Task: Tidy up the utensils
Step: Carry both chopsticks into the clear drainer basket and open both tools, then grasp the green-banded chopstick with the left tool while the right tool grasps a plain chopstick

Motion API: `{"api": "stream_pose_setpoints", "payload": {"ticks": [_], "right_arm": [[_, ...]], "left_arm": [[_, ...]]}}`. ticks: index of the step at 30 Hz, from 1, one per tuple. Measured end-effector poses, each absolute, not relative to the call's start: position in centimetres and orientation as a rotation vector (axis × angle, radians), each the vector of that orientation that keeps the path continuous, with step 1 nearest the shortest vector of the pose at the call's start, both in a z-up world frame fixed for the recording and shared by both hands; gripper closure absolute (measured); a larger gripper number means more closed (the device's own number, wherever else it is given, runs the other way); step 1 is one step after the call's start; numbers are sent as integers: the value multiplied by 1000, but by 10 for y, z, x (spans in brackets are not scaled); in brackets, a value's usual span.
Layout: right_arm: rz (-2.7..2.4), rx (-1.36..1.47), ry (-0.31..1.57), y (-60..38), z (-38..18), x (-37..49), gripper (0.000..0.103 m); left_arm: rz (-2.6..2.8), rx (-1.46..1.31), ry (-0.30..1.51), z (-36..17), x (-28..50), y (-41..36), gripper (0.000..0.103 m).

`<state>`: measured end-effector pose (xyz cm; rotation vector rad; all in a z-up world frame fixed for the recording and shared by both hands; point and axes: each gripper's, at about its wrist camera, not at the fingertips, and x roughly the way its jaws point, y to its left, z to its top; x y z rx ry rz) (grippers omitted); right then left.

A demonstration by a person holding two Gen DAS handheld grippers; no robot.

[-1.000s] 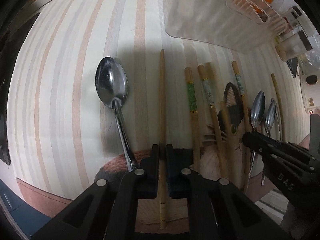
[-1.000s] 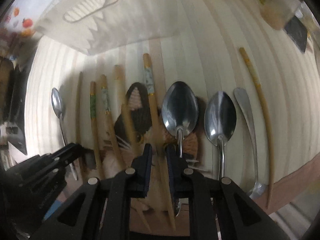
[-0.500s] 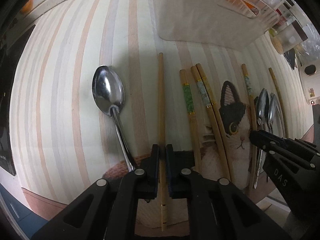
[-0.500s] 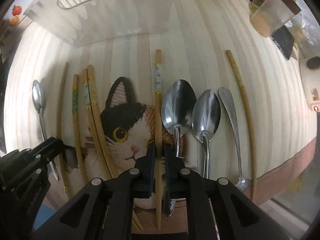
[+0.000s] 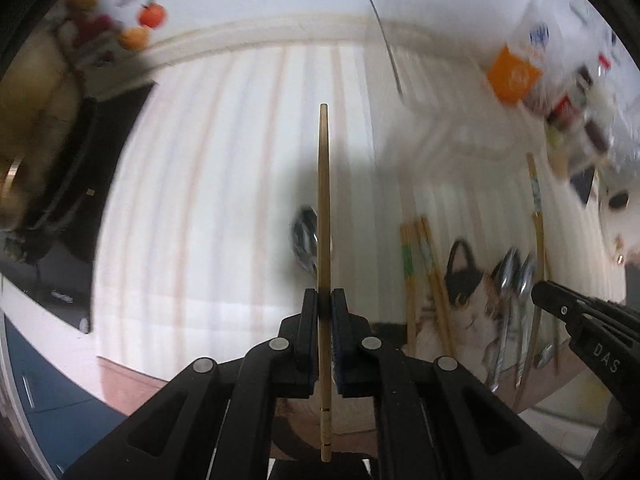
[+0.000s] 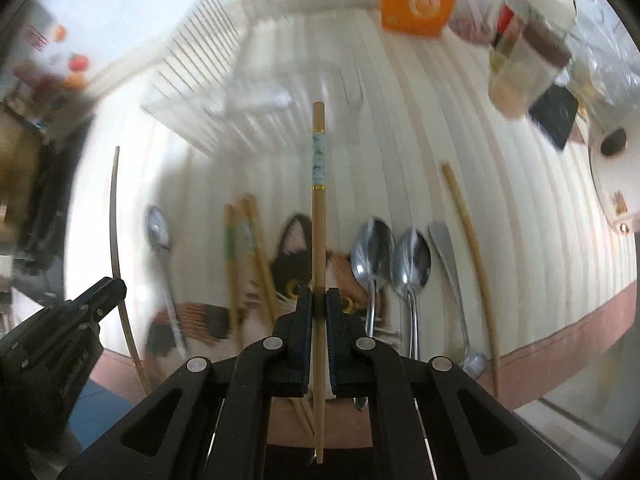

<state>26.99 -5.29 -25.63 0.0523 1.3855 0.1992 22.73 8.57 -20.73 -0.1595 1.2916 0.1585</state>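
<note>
The left gripper [image 5: 325, 300] pinches a plain wooden chopstick [image 5: 324, 200] between its pads. The right gripper's [image 6: 319, 298] jaws are closing, pads pressed on a chopstick with a pale patterned band [image 6: 319, 216]. Both grippers point steeply down at the striped tablecloth [image 5: 224, 184], side by side. Each chopstick runs lengthwise through the jaws, one end reaching forward and the other back beneath the gripper.

On the cat-pattern mat [image 6: 294, 264] and the cloth around it lie three chopsticks close together [image 6: 244, 240], two spoons side by side [image 6: 392, 256], another utensil's flat metal handle [image 6: 444, 244], a lone chopstick [image 6: 468, 236] and a lone spoon [image 6: 158, 228]. A clear plastic rack [image 6: 208, 80] sits farther back.
</note>
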Motion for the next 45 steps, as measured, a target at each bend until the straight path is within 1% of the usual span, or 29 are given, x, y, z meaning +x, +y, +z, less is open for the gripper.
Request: {"api": "stream_pose_setpoints", "payload": {"ticks": [3, 6, 9, 12, 15, 19, 23, 28, 30, 32, 33, 35, 36, 37, 38, 39, 40, 42, 45], "right_arm": [[266, 104, 1368, -57, -229, 276, 97], [314, 139, 1329, -67, -194, 286, 96], [349, 173, 1290, -77, -172, 306, 97], [375, 199, 1273, -84, -156, 317, 97], [381, 240, 1261, -94, -148, 322, 97], [368, 283, 1226, -87, -150, 366, 97], [339, 315, 1230, -74, -178, 431, 97], [343, 335, 1317, -61, -226, 491, 96], [331, 352, 1337, -65, -235, 497, 91], [323, 368, 1320, -76, -233, 491, 75], [315, 365, 1316, -81, -233, 487, 73], [298, 341, 1300, -93, -228, 471, 71], [288, 334, 1291, -99, -226, 463, 71], [275, 325, 1279, -106, -224, 455, 68], [259, 317, 1265, -114, -222, 446, 64], [249, 315, 1250, -123, -220, 437, 62], [237, 305, 1240, -130, -218, 428, 59], [213, 293, 1223, -143, -216, 408, 57], [164, 251, 1233, -165, -222, 373, 55]], "left_arm": [[175, -191, 1225, -169, 237, 92, 99], [165, -219, 1150, -133, 258, 94, 99], [139, -238, 1080, -98, 282, 90, 99], [117, -241, 1045, -79, 297, 91, 99], [92, -257, 1060, -80, 315, 86, 99], [53, -308, 1100, -88, 348, 77, 99], [19, -370, 1164, -105, 402, 68, 99], [5, -427, 1290, -148, 466, 67, 97], [24, -422, 1297, -152, 471, 70, 97], [56, -403, 1278, -149, 465, 75, 95], [70, -397, 1268, -147, 461, 77, 91], [111, -354, 1233, -141, 447, 80, 83], [132, -331, 1211, -138, 440, 80, 70], [159, -300, 1187, -134, 431, 81, 46], [195, -261, 1152, -130, 417, 83, 33], [215, -245, 1125, -129, 406, 83, 15], [226, -234, 1104, -128, 396, 83, 5], [239, -203, 1106, -134, 370, 81, 1], [247, -193, 1172, -156, 338, 74, 1]]}}
